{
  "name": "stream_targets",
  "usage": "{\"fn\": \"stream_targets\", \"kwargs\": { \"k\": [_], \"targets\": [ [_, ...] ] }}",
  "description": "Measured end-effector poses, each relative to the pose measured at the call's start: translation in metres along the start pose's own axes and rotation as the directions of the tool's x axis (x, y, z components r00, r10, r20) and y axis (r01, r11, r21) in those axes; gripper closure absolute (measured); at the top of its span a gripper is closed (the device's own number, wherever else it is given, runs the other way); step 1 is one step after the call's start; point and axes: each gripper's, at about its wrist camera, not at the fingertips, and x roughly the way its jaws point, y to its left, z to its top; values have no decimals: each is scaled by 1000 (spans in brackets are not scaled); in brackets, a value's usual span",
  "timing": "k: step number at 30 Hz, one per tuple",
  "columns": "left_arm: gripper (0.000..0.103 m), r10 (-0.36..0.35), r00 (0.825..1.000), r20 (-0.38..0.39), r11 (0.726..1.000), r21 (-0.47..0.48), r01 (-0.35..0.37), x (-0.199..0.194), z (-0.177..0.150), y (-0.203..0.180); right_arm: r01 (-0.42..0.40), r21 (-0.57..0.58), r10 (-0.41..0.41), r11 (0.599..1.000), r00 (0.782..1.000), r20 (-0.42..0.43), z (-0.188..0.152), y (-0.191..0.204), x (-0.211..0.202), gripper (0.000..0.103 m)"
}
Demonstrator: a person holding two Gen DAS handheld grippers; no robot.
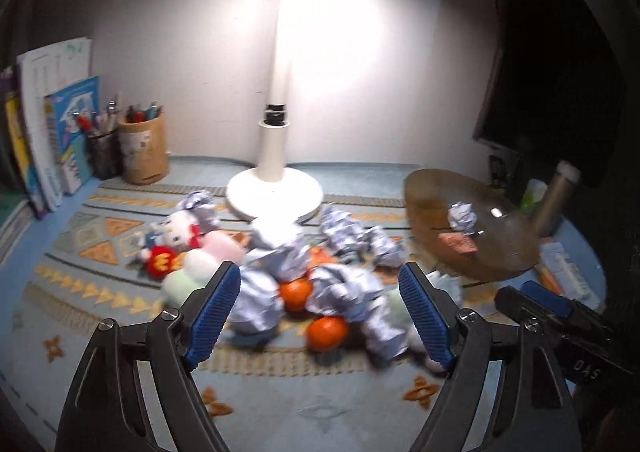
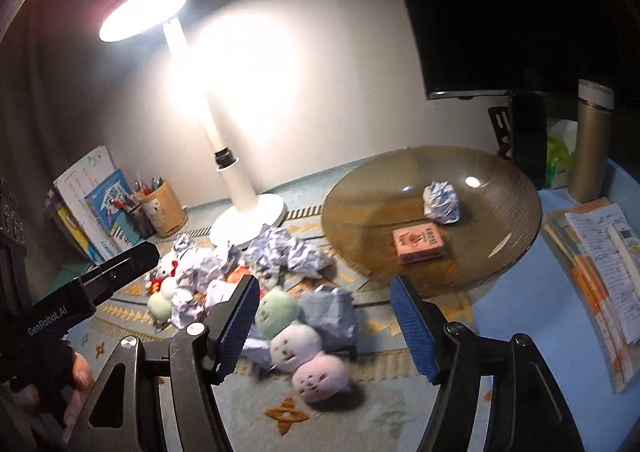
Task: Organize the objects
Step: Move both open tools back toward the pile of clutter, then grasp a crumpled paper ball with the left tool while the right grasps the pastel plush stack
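My left gripper (image 1: 320, 312) hung over the patterned mat (image 1: 100, 292) with its blue pads (image 1: 212, 316) wide apart and nothing between them. Beyond the fingertips lay the heap of crumpled paper balls (image 1: 288, 256), and two oranges (image 1: 326, 332) sat among them, roughly in line with the gap but apart from both pads. To the left of the heap lay a white cat plush (image 1: 176, 234) with a red toy (image 1: 162, 262) just beside it.

My right gripper (image 2: 324, 326) was also spread open and empty. A three-ball plush (image 2: 294, 344), green, white and pink, lay on the mat between the pads, nearer the left one; whether it touched that pad I could not tell. A paper ball (image 2: 330, 316) rested just behind it.

The brown glass bowl (image 2: 360, 192) stood beyond my right fingers, holding one paper ball (image 2: 441, 202) and a pink box (image 2: 418, 244), the two near each other but apart. The lamp (image 2: 240, 188) stood behind the heap, lit. Pen cups (image 1: 146, 148) and books (image 1: 60, 132) stood at the far left, a bottle (image 2: 592, 140) to the right of the bowl.
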Motion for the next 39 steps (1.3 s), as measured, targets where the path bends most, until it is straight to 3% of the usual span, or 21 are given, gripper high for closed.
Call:
{"fn": "stream_targets", "kwargs": {
  "k": [3, 6, 15, 21, 23, 28, 32, 39],
  "targets": [
    [23, 105, 993, -49, 994, -25, -106, 11, -32, 32, -45, -42, 43, 998, 998, -49, -28, 24, 26, 37],
    [23, 134, 989, -69, 988, -69, -139, 23, -52, 61, -15, -123, 11, 992, 999, -33, -50, 42, 45, 37],
    [23, 63, 994, -89, 987, -140, -75, 35, -58, 77, 21, -147, -28, 989, 998, -47, -53, 45, 57, 37],
    [23, 51, 993, -105, 992, -112, -63, 38, -57, 70, 29, -157, -37, 987, 998, -45, -54, 47, 56, 37],
    [23, 12, 993, -118, 994, -110, -25, 42, -52, 68, 27, -152, -34, 988, 998, -46, -52, 45, 54, 37],
    [23, -68, 984, -164, 995, -86, 54, 62, -23, 61, 35, -120, -42, 992, 997, -61, -44, 29, 40, 37],
    [23, -56, 973, -223, 998, -41, 49, 93, -16, 56, 112, -156, -130, 981, 985, -110, -41, 10, 40, 37],
    [24, -81, 965, -249, 996, -59, 69, 114, -12, 53, 113, -208, -154, 972, 969, -194, -44, 8, 69, 37]
  ]
}}
